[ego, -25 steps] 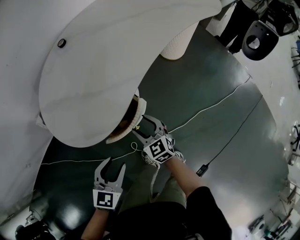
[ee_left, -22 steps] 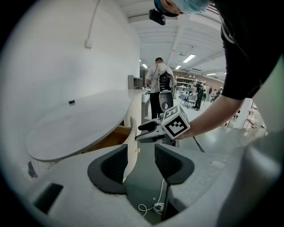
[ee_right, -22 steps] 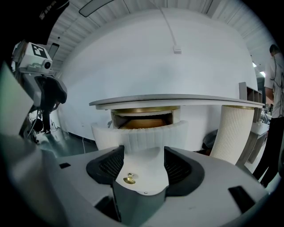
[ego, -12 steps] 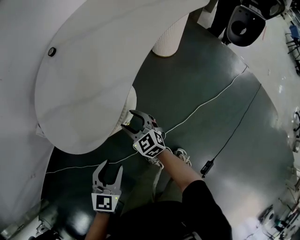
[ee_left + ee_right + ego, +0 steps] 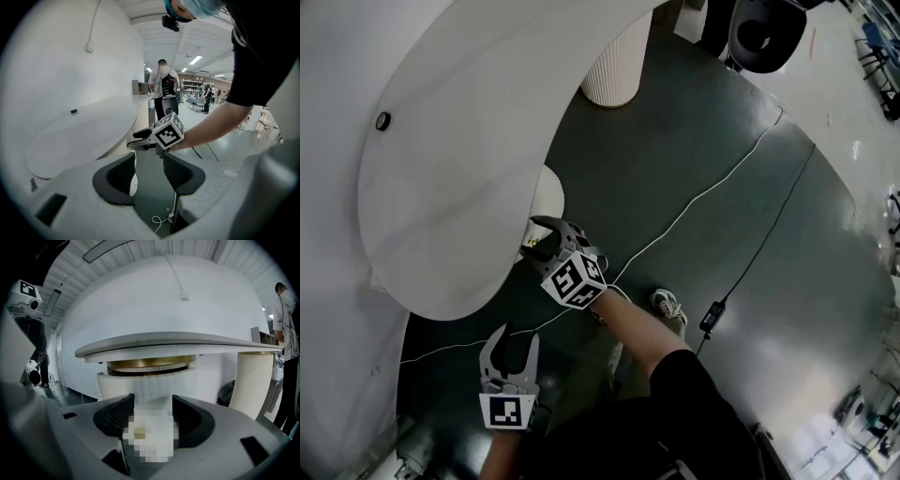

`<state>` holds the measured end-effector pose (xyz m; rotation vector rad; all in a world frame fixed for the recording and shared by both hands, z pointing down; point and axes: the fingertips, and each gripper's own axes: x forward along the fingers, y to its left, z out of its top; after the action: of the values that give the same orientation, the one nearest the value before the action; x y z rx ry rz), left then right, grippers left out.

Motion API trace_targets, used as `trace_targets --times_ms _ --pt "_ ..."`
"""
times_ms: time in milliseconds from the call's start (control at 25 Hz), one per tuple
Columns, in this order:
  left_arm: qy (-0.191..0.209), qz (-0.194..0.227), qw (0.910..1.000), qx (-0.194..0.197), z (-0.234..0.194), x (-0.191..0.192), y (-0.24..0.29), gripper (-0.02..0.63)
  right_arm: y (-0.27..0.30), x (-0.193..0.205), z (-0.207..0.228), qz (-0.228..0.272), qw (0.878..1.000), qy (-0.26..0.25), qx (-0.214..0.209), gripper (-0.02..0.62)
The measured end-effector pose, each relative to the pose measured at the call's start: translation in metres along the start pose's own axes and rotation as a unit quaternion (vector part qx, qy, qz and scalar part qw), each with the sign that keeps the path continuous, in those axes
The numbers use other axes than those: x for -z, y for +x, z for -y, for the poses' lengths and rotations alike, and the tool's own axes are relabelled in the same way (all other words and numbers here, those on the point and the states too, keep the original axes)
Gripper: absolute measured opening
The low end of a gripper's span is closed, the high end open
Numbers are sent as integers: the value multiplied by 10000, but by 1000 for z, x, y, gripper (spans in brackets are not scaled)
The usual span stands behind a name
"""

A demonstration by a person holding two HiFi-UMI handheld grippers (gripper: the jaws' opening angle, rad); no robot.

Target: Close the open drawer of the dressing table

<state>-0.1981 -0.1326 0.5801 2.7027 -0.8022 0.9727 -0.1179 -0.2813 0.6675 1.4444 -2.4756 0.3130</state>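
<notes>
The right arm reaches forward-left, its right gripper (image 5: 536, 240) tilted slightly down at the ribbed drawer (image 5: 150, 383), which juts out from under the white tabletop (image 5: 459, 169). Its jaws stand wide and are closing, with the drawer front between their tips. The left gripper (image 5: 514, 336) hangs near the body, jaws apart and empty.

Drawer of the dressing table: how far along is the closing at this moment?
Done: the right tool is at the drawer, with its ribbed front between the closing jaws. In hand: apparently the push. Left: the drawer juts out from under the tabletop and must slide fully in. The left tool is open and empty.
</notes>
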Motion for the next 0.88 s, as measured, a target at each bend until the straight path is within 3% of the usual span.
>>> trace_targets --times_ms 320,880 --pt "30 -39 9996 -265 -6 7 -7 189 10 -3 2 165 9998 -12 -117 238" --pt "-47 -75 9999 -139 4 10 5 189 30 -10 3 400 9990 71 -207 229"
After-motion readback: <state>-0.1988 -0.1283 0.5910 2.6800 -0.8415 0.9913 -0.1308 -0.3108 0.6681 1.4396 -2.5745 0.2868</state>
